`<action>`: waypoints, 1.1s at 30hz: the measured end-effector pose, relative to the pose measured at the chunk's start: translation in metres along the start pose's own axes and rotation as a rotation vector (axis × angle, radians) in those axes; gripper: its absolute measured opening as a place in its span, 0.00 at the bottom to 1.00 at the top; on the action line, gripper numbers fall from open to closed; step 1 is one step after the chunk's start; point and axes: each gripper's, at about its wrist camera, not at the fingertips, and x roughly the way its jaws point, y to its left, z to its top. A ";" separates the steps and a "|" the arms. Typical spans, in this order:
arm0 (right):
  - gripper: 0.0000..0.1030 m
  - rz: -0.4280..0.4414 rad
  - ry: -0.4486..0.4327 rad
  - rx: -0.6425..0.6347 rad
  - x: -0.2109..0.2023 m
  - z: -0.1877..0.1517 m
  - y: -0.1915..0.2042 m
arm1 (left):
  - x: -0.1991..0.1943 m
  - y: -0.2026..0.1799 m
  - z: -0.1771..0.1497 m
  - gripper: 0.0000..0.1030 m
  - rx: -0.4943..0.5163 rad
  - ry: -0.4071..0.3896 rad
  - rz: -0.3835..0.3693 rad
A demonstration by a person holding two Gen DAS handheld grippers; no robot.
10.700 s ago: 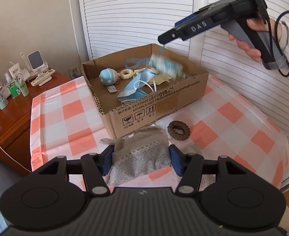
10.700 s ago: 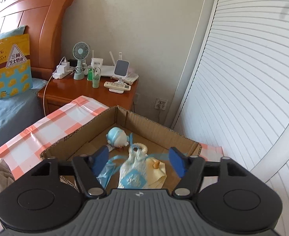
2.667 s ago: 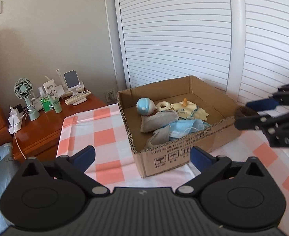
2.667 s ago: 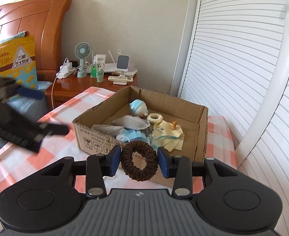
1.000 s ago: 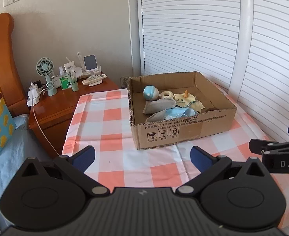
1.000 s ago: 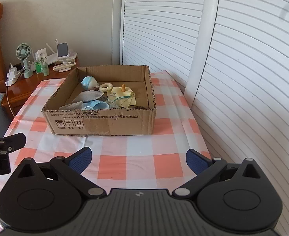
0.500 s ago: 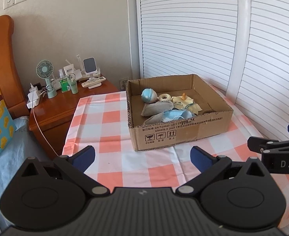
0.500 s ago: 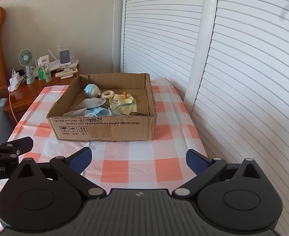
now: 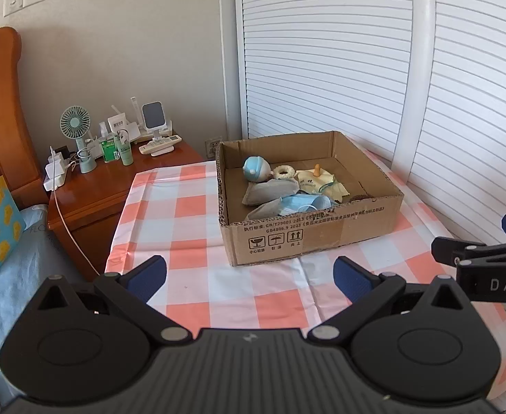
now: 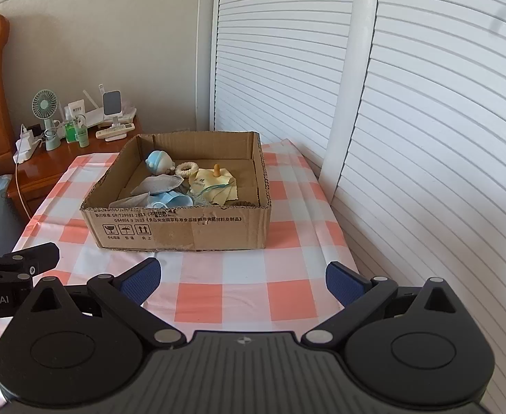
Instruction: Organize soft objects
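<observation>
We held both tools level above the near edge of the checked surface (image 9: 190,227), pointing toward the far wall. The left tool (image 9: 249,276) had its blue pads spread wide apart with nothing between them, and the right tool (image 10: 240,281) was spread just as wide and equally empty. From the left wrist view the right tool showed at the right edge as a dark fingertip, and from the right wrist view the left tool showed at the left edge, so the two sat side by side, well apart.

The cardboard box (image 10: 180,231) stood on the surface beyond both tools, nearer the shutter doors on the right. Inside it lay the soft things: a pale blue round toy (image 9: 255,169) in the far left corner, a cream ring (image 9: 282,171) just beside it, a yellow cloth (image 10: 213,183) toward the middle, grey pouches (image 9: 266,193) and blue face masks (image 9: 304,204) piled against the near wall. A brown hair tie (image 10: 240,203) lay at the near right corner, mostly hidden by the wall.

A wooden nightstand (image 9: 115,186) stood at the far left.
</observation>
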 end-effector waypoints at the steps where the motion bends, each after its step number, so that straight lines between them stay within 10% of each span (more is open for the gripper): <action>1: 1.00 0.002 0.000 0.001 0.000 0.000 0.000 | 0.000 0.000 0.000 0.99 0.000 0.000 0.000; 33: 1.00 0.001 -0.007 0.003 -0.003 0.000 -0.002 | -0.001 -0.002 0.002 0.99 0.004 0.002 -0.004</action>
